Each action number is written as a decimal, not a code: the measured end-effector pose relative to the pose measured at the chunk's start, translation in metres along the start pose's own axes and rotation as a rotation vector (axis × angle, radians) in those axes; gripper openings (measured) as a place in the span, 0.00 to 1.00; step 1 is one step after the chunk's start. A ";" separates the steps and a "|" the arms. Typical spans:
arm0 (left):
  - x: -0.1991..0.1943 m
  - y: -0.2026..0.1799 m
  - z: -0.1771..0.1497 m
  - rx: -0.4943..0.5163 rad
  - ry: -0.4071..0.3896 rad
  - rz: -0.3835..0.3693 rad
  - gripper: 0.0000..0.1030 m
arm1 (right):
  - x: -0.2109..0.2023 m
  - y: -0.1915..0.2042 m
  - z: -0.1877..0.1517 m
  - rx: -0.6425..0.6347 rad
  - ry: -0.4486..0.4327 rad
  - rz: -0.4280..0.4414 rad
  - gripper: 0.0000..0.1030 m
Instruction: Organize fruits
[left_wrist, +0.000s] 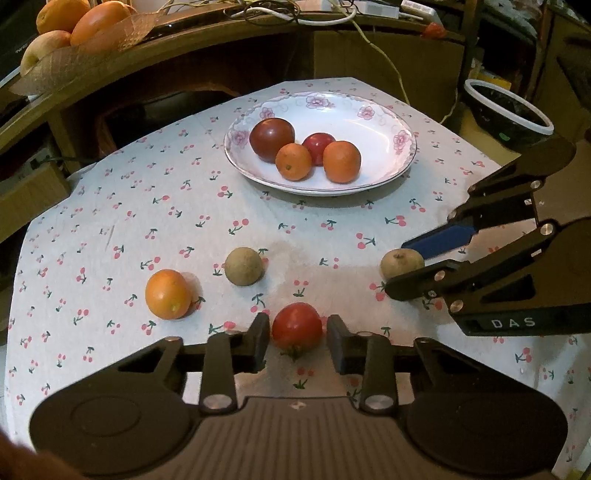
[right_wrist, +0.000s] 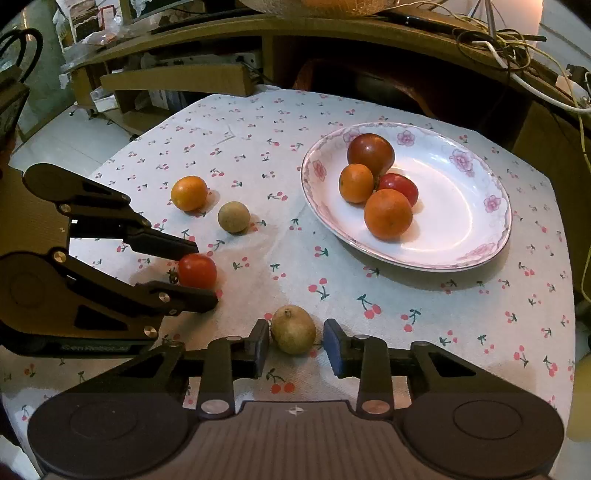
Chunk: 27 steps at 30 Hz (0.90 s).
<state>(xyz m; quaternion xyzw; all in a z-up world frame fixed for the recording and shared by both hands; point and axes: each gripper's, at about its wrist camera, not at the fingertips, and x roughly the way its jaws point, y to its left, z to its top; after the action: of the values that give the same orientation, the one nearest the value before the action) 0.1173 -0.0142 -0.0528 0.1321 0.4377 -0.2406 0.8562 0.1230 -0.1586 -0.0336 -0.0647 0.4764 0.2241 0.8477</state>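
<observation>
From the left wrist view, the left gripper (left_wrist: 297, 341) brackets a red tomato (left_wrist: 297, 326) on the cherry-print cloth (left_wrist: 110, 206); its jaws sit narrow and seem closed against its flanks. It looks soft and smooth, so a light squeeze across its widest part suits it.

From the right wrist view, the right gripper (right_wrist: 295, 345) straddles a tan fruit (right_wrist: 293, 328), left pad touching, blue pad just clear. The plate (right_wrist: 476, 236) already holds four fruits.

warm dim indoor light, glare on the plate (left_wrist: 391, 122), soft fruit shadows, heavy fisheye bending at edges, corners dark
</observation>
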 end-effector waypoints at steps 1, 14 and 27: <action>0.000 -0.001 0.000 0.002 0.001 0.003 0.35 | 0.000 0.001 0.000 -0.002 0.000 -0.004 0.27; 0.000 -0.007 0.004 0.028 -0.002 0.028 0.33 | 0.000 0.004 0.001 -0.013 0.005 -0.018 0.26; -0.003 -0.013 0.013 0.058 -0.037 0.050 0.33 | -0.003 0.003 0.004 -0.010 -0.005 -0.048 0.26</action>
<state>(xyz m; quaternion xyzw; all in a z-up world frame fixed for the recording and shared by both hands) 0.1181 -0.0302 -0.0430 0.1631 0.4111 -0.2343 0.8657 0.1232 -0.1556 -0.0287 -0.0800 0.4714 0.2061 0.8538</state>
